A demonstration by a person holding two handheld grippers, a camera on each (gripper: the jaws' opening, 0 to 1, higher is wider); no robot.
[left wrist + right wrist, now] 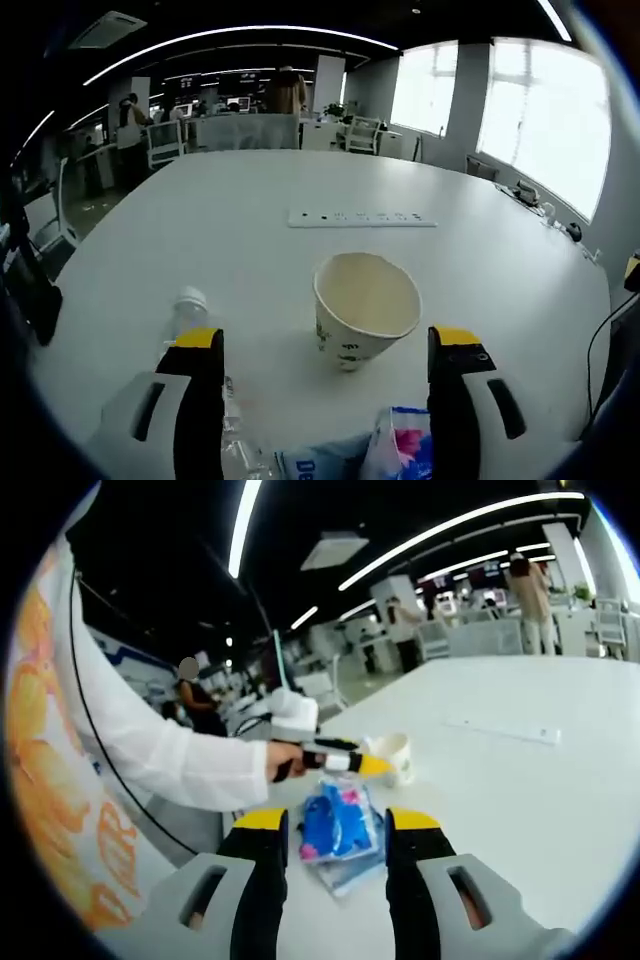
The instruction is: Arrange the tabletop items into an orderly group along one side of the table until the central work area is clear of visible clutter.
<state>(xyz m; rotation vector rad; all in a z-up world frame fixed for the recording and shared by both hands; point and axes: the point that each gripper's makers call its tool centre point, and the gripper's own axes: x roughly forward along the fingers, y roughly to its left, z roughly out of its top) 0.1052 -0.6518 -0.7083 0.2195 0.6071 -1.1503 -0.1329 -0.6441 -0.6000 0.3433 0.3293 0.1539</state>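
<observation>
Paper cup (366, 308), one; bottle (190, 312), one; packet (338, 825), one.

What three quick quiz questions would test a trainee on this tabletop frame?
1. True or false: the cup lies on its side.
2. What lies between the right gripper's jaws: A) power strip B) blue packet C) bottle?
3. Fill in: beyond the cup, a white ____ lies flat on the table.

Key: 1 false, it stands upright. 2 B, the packet. 3 power strip.
</observation>
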